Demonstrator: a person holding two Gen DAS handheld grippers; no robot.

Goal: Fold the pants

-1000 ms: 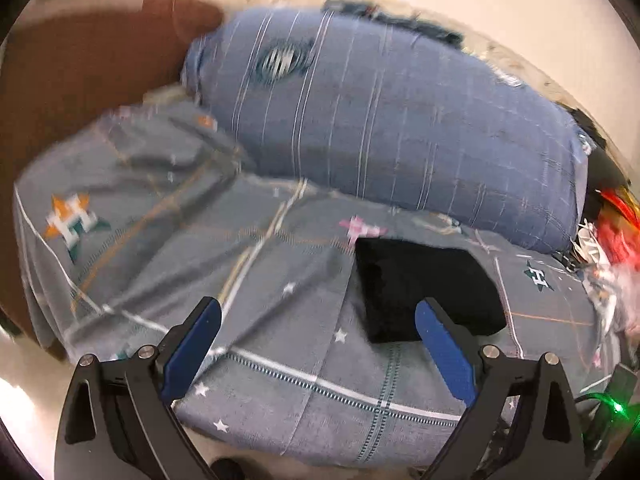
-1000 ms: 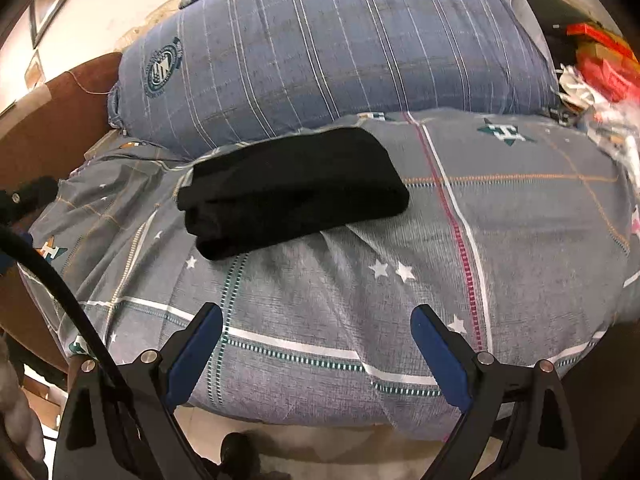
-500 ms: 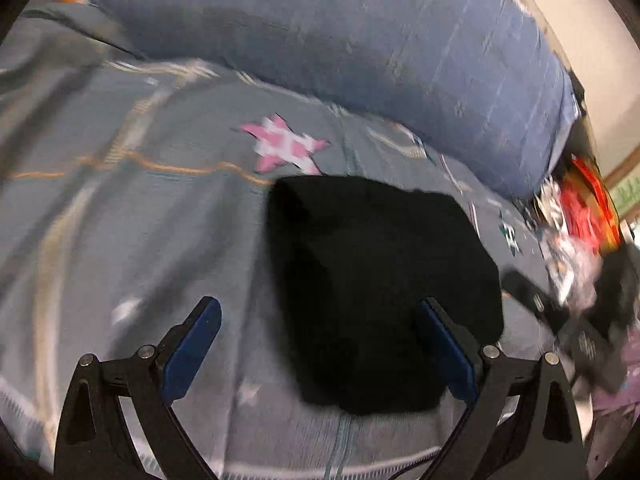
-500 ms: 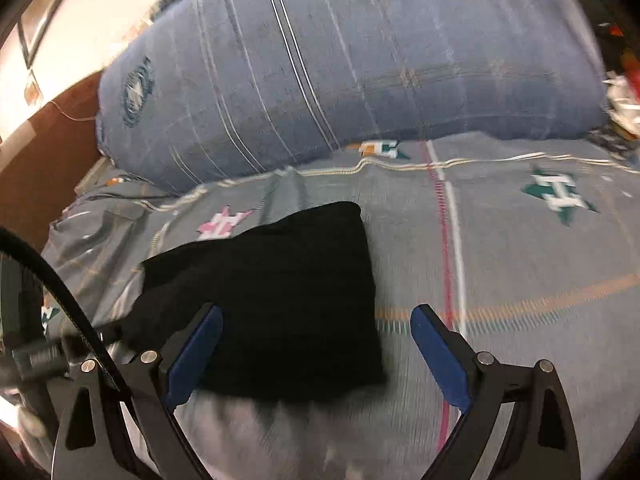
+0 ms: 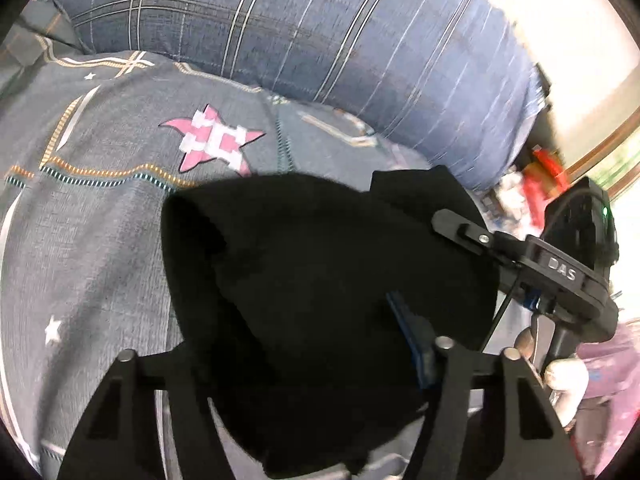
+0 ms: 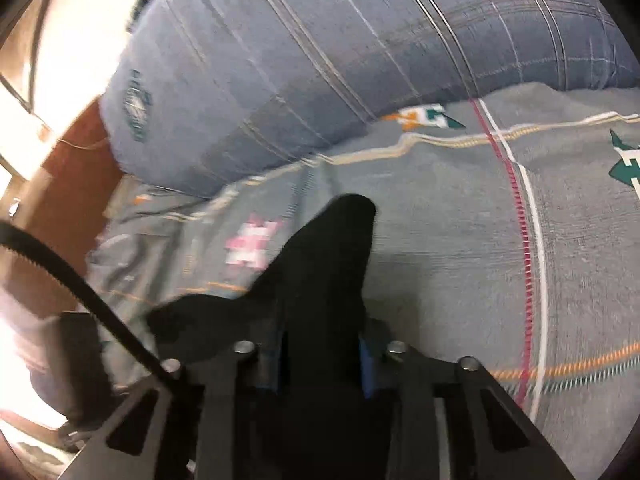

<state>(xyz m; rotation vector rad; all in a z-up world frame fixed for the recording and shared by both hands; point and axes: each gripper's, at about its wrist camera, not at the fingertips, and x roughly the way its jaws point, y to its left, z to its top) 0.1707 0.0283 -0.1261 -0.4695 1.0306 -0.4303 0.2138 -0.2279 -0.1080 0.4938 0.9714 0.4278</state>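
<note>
The black pants (image 5: pixel 320 280) lie bunched on the grey patterned bedspread (image 5: pixel 92 216). In the left wrist view the cloth fills the space between my left gripper's (image 5: pixel 320 344) jaws; one blue pad (image 5: pixel 412 332) shows, the other is hidden under the cloth. In the right wrist view my right gripper (image 6: pixel 320 356) has its jaws close together, shut on a fold of the pants (image 6: pixel 332 248), which rises in a peak ahead of it. The right gripper (image 5: pixel 520 252) also shows at the right of the left wrist view, at the pants' far edge.
A big blue plaid pillow (image 5: pixel 320 32) lies along the back of the bed, also in the right wrist view (image 6: pixel 320 48). A brown headboard (image 6: pixel 52 200) stands at the left. Red and white clutter (image 5: pixel 536 184) sits beyond the bed's right end.
Both grippers have moved forward onto the pants. The right gripper has gone from wide open to shut on the cloth, and the left jaws have narrowed around it. The pants have bunched up.
</note>
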